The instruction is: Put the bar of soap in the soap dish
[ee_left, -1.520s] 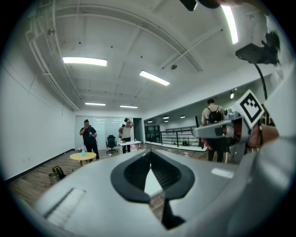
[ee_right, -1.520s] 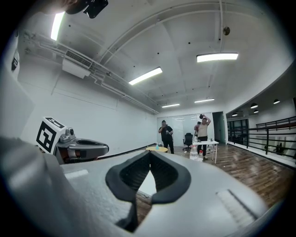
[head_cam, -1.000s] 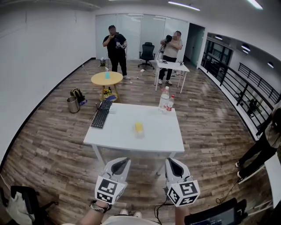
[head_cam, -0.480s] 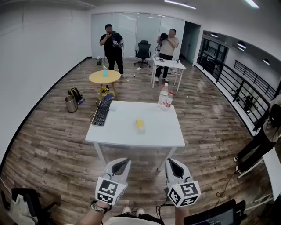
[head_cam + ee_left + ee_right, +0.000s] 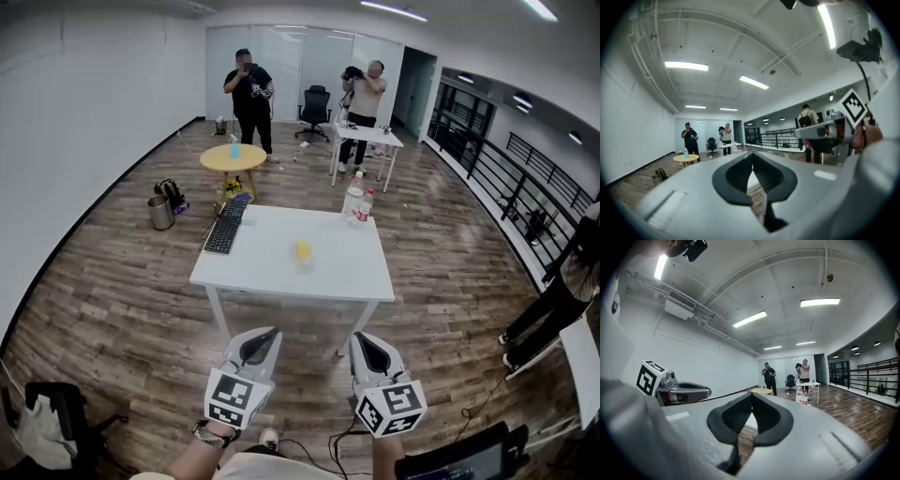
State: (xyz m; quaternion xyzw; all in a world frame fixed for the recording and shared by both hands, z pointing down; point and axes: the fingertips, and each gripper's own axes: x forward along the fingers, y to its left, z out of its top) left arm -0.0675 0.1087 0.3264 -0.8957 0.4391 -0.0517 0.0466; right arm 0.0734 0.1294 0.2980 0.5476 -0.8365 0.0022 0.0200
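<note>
Two grey handheld tools, the left gripper (image 5: 259, 346) and the right gripper (image 5: 372, 352), hang level, jaws closed on nothing, well apart from the white rectangular table (image 5: 261, 272) bearing a yellow bar of soap (image 5: 302, 249).

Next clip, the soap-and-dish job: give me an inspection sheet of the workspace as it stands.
Surface: white table, mostly bare, ahead of both grippers.
Job's things: small yellow object mid-table, presumably the bar of soap; soap dish too small to make out.
Clutter: black keyboard at the table's left edge; two bottles at its far right corner.
Grippers: left gripper and right gripper both shut, empty, short of the table.
Cables: thin cable on the floor by the feet.
Surroundings: wood floor, round yellow table, metal bin, two people at the far end, railing on the right.
</note>
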